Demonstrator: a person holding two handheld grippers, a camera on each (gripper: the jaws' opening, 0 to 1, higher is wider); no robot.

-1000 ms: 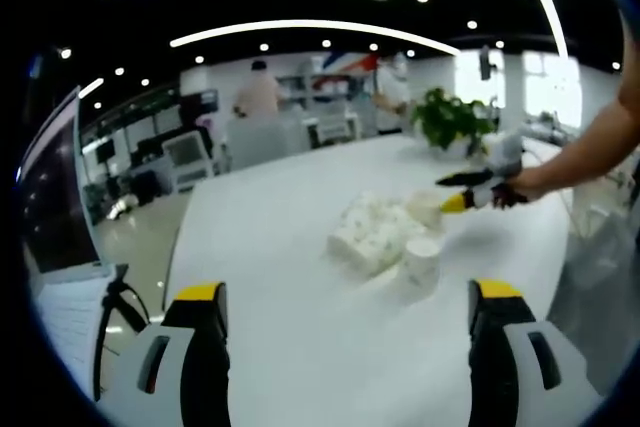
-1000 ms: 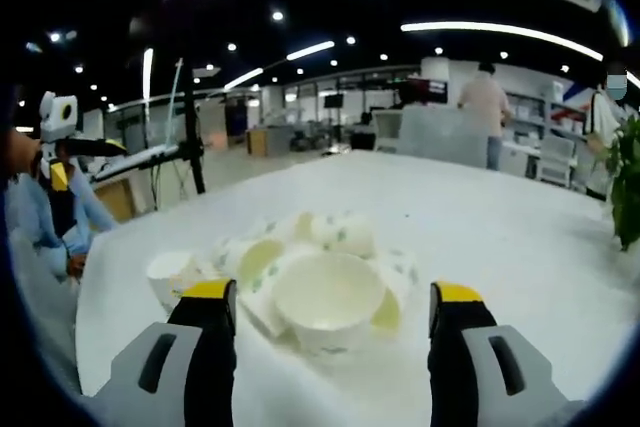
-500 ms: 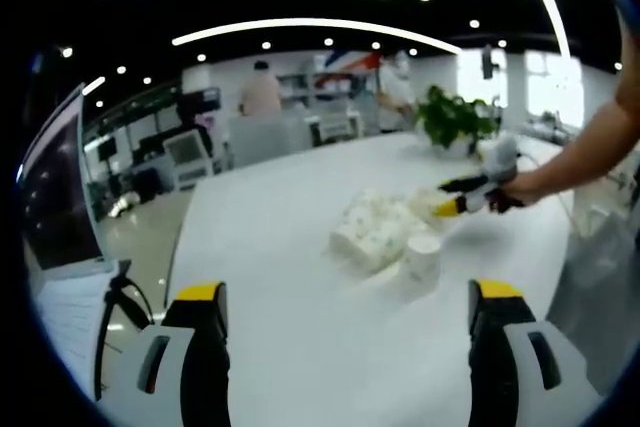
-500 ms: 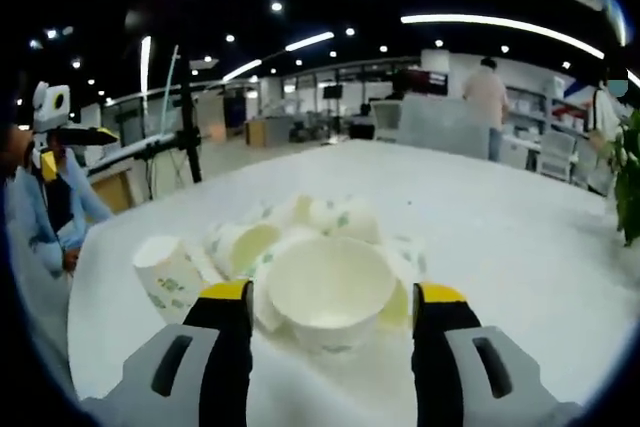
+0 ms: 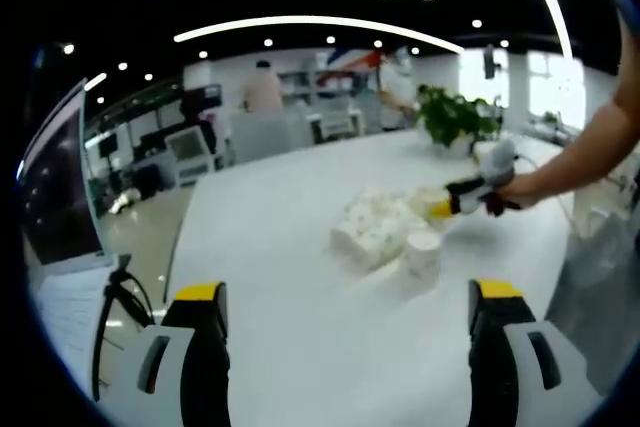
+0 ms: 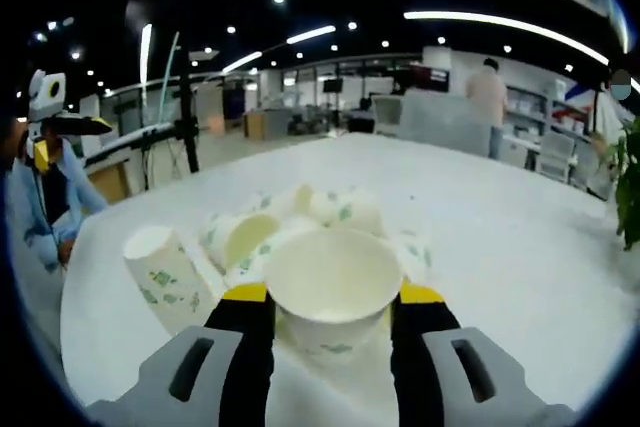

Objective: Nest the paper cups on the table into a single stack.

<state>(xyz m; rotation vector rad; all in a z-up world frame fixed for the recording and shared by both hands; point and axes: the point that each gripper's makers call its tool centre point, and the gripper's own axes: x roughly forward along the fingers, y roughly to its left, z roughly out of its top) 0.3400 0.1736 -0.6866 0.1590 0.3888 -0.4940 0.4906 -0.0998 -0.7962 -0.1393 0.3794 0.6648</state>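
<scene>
White counter (image 6: pixel 520 247), open office. Right tongs (image 6: pixel 332 299) closed onto open-mouthed cup (image 6: pixel 333 282) at front of cup heap (image 6: pixel 300 217); squeezing risks crushing its rim. Left tongs (image 5: pixel 345 309) wide open, empty.

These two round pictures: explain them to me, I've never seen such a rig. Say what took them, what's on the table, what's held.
A person holds a two-jaw claw in each hand, and a fisheye camera rides on each. The left gripper view looks past its open left claw across the white table at a heap of paper cups, one upright cup and the right claw reaching in. The right gripper view sits close: its right claw has its jaws against the sides of an open cup, gripping it.
</scene>
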